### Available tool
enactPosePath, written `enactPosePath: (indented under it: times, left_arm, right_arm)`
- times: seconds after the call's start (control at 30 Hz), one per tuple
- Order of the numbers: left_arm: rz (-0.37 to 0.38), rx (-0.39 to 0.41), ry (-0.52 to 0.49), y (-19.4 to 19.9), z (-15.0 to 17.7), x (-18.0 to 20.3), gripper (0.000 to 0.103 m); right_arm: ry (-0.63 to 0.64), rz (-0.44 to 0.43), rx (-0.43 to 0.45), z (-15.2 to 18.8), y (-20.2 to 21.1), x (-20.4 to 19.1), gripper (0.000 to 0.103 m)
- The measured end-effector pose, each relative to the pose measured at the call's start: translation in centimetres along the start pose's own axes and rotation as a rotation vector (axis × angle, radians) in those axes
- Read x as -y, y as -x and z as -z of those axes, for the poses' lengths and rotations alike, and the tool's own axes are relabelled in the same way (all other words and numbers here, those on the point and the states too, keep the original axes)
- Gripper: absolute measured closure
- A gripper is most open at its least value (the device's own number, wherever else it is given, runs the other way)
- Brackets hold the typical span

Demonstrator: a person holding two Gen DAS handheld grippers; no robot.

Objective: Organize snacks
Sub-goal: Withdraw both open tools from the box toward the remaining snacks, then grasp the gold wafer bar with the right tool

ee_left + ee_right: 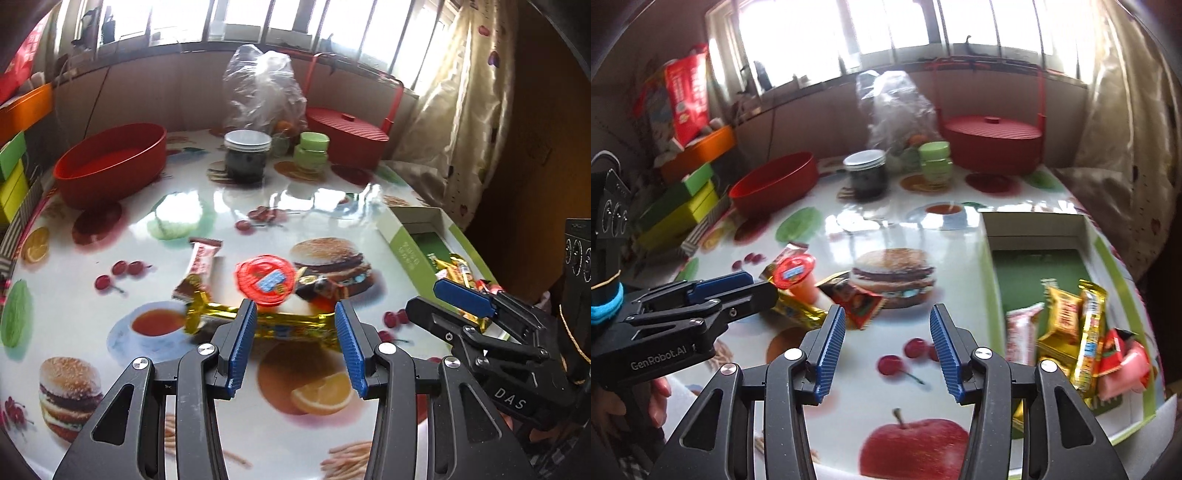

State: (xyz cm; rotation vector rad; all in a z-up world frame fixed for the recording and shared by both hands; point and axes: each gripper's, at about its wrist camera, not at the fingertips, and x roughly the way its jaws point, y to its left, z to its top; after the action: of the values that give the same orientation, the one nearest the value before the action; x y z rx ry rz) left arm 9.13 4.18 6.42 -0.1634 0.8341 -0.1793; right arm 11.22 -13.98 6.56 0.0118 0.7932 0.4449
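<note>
Right now the left gripper [295, 325] hangs over the printed table [110, 236] with its blue pads apart, and a long gold-wrapped bar [288, 326] lies crosswise on the cloth in the gap between them; neither pad visibly presses on it. Just beyond the bar, toward twelve o'clock, sits a red-lidded jelly cup [266, 279], with a pink-and-white wrapped bar [202, 260] at its ten o'clock and a dark wrapped candy [317, 286] at its three o'clock. The right gripper [888, 330] also has its jaws standing apart with nothing between them, only bare tablecloth printed with cherries. At its three o'clock lies the green open box [988, 266], which already holds several snacks: a pink wafer pack [1021, 332], a gold square packet [1062, 314], a gold stick [1089, 328] and red packets [1117, 350]. Far back on the table, around twelve o'clock, stand a red bowl [110, 162], a dark jar with a white lid [246, 155], a green-lidded jar [312, 149], a clear plastic bag [264, 88] and a red lidded basket [347, 136].
</note>
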Motion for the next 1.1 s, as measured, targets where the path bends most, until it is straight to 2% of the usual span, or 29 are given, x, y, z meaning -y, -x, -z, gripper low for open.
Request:
enactPosePath:
  times: [0.3, 0.43, 0.57, 0.77, 0.97, 1.1]
  left_arm:
    - [-0.038, 0.001, 0.073, 0.4, 0.6, -3.5, 0.058]
    - [-0.061, -0.003, 0.107, 0.4, 0.9, -5.1, 0.058]
    - [-0.071, -0.008, 0.127, 0.3, 1.2, -6.2, 0.058]
    - [-0.073, -0.017, 0.153, 0.0, 1.7, -7.3, 0.058]
    - [-0.073, -0.016, 0.164, 0.1, 1.7, -7.9, 0.058]
    - [-0.072, -0.014, 0.17, 0.0, 1.6, -8.2, 0.058]
  right_arm:
    - [0.086, -0.068, -0.037, -0.4, -2.2, -3.1, 0.055]
    - [0.171, -0.107, -0.062, -0.4, -3.5, -5.2, 0.054]
    - [0.252, -0.118, -0.073, -0.4, -4.7, -6.8, 0.053]
    - [0.321, -0.128, -0.142, -0.1, -7.2, -8.0, 0.051]
    - [0.364, -0.13, -0.171, 0.1, -8.5, -8.7, 0.05]
    - [0.367, -0.206, -0.235, 0.6, -8.8, -9.0, 0.05]
